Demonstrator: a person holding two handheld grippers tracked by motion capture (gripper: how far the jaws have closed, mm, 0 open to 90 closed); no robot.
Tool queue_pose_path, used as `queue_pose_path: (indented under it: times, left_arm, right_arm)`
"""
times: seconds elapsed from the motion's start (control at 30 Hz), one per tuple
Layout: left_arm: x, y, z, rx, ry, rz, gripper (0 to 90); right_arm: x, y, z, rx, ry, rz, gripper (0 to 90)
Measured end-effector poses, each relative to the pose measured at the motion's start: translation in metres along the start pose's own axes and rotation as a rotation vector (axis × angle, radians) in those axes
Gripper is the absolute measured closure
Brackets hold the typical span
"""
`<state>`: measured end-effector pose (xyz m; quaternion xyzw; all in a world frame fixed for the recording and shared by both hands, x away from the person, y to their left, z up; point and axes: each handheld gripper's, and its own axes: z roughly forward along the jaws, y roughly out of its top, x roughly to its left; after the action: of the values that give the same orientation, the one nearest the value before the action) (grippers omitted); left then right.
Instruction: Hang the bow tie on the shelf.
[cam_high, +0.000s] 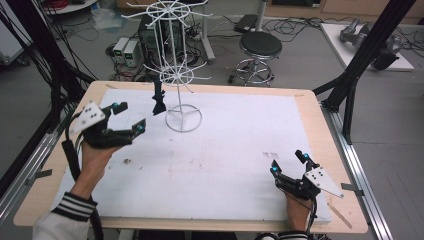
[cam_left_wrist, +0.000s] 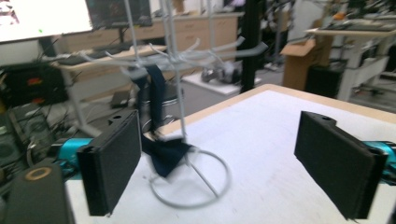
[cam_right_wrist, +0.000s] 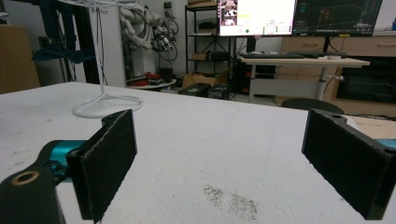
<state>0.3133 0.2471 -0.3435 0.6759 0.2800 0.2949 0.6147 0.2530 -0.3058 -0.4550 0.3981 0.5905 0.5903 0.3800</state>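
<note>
While the left claw (cam_high: 129, 116) gapes wide near the dark blue cloth strip (cam_high: 158, 99) hanging on the white wire rack (cam_high: 177, 75), a careless tug could topple it; the right claw (cam_high: 288, 163) is wide too.

1. Left gripper (cam_high: 129, 116) held up at the left, jaws wide apart, nothing between them; gripped by left hand (cam_high: 97, 150), forearm in a striped sleeve cuff (cam_high: 75, 206).
2. Right gripper (cam_high: 289, 163) low at the right, jaws spread wide, empty; held from below by right hand (cam_high: 298, 205).
</note>
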Motion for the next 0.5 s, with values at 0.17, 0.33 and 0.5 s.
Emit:
queue_pose_path:
  times: [0.17, 0.33, 0.5]
  left_arm:
    - [0.005, -0.043, -0.03, -0.038, -0.015, -0.02, 10.6]
    - [0.014, -0.075, -0.048, -0.081, 0.003, -0.053, 7.7]
    - [0.014, -0.098, -0.055, -0.104, 0.015, -0.059, 7.0]
  right_arm:
    - [0.0, 0.0, 0.0, -0.002, -0.001, -0.001, 9.3]
    - [0.0, 0.0, 0.0, 0.0, 0.0, 0.001, 9.2]
    - [0.0, 0.0, 0.0, -0.004, 0.004, 0.001, 9.2]
